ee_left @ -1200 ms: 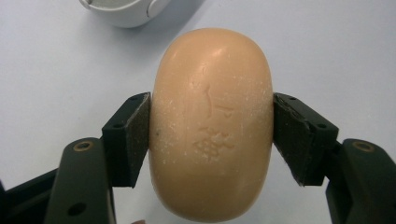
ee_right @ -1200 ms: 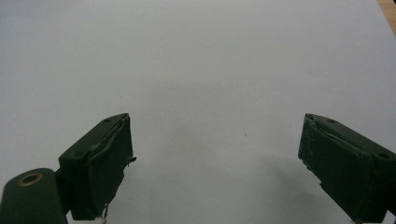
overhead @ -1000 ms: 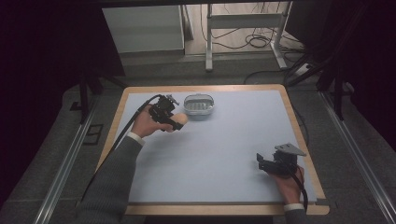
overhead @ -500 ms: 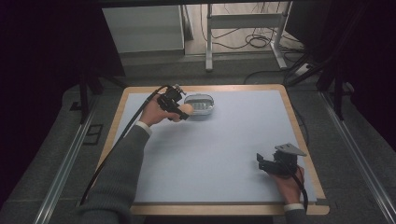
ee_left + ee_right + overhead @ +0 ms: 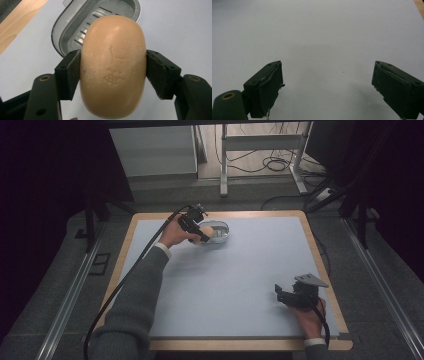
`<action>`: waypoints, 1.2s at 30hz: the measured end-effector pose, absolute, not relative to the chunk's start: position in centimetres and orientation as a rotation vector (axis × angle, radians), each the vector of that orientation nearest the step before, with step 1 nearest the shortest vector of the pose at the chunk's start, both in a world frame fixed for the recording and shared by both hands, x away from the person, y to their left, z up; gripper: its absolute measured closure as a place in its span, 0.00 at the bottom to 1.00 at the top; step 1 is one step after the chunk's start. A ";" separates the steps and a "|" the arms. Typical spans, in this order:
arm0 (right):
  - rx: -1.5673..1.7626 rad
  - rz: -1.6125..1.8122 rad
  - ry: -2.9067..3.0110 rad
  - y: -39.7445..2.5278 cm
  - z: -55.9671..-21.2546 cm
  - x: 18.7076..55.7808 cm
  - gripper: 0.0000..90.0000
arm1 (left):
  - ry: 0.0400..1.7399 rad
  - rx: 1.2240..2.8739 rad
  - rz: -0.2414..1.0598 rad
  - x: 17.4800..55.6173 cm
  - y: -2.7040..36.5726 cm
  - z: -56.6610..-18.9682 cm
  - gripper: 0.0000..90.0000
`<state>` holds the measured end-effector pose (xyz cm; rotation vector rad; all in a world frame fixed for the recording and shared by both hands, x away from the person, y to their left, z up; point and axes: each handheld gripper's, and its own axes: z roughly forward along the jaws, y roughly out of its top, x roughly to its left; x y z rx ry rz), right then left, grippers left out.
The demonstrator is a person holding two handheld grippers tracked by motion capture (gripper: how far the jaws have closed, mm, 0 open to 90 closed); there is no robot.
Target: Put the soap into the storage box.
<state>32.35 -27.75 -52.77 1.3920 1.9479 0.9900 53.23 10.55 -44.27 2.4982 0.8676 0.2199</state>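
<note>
Soap held at the edge of the dish

The left gripper point(image 5: 113, 75) clamps a tan bar of soap point(image 5: 113, 67) between its two black jaws, one pressed on each long side. Just beyond the fingertips sits the grey soap dish point(image 5: 75, 22), its slotted floor showing past the bar. The right gripper point(image 5: 327, 85) rests well apart near the table's point(image 5: 250, 285) other corner, jaws spread wide over bare blue surface, holding nothing.
</note>
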 end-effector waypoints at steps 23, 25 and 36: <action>1.396 0.989 1.947 -27.8 -52.8 32.4 0.11 | 0.814 2.560 0.221 57.1 6.9 -45.3 0.36; 1.396 0.989 1.947 -27.8 -52.8 32.4 0.11 | 0.817 2.561 0.224 57.1 6.9 -45.3 0.36; 1.394 0.984 1.946 -27.8 -52.8 32.4 0.11 | 0.829 2.554 0.230 57.0 7.0 -45.7 0.35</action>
